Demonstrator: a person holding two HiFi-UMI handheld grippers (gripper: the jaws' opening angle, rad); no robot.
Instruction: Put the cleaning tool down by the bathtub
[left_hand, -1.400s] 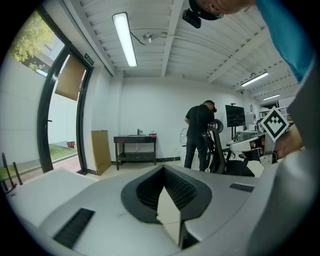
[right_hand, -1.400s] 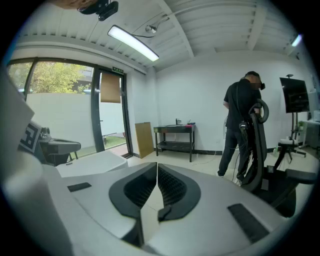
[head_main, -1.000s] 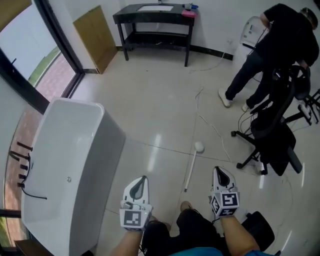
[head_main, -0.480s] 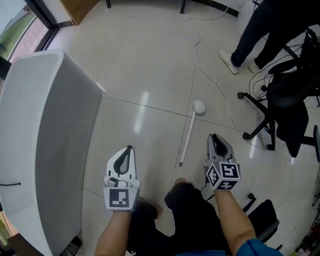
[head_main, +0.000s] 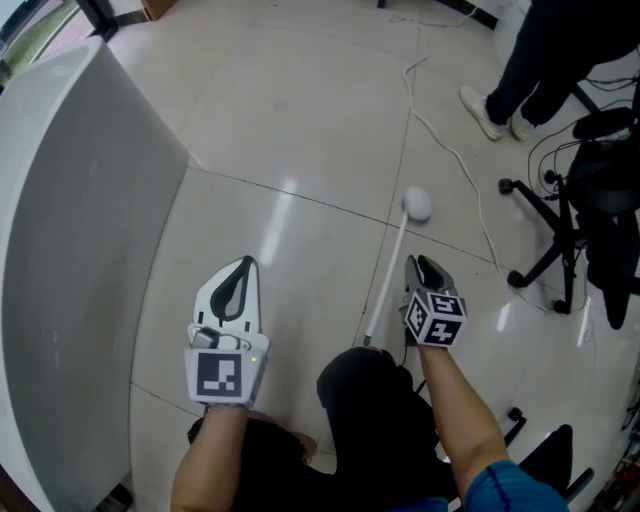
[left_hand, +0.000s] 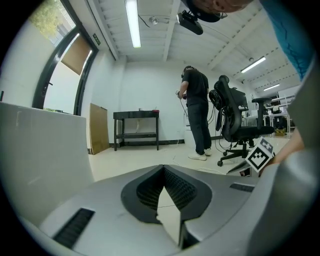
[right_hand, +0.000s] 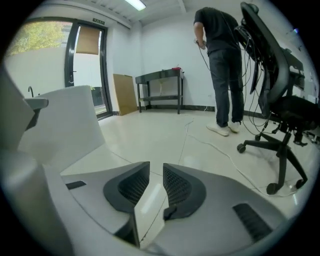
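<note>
Cleaning tool (head_main: 417, 204) lies flat on floor (head_main: 300, 130), apart from bathtub (head_main: 70, 250), handle just beside R hand-held gripper (head_main: 418, 262). R hand-held gripper released: jaws apart, just been opening, nothing btwn. L hand-held gripper (head_main: 243, 262) clenched, empty, btwn bathtub & tool.

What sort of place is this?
Probably a lab or workshop, not a real bathroom: a white freestanding bathtub shares the tiled room with a black wheeled office chair and a black shelved work table.
</note>
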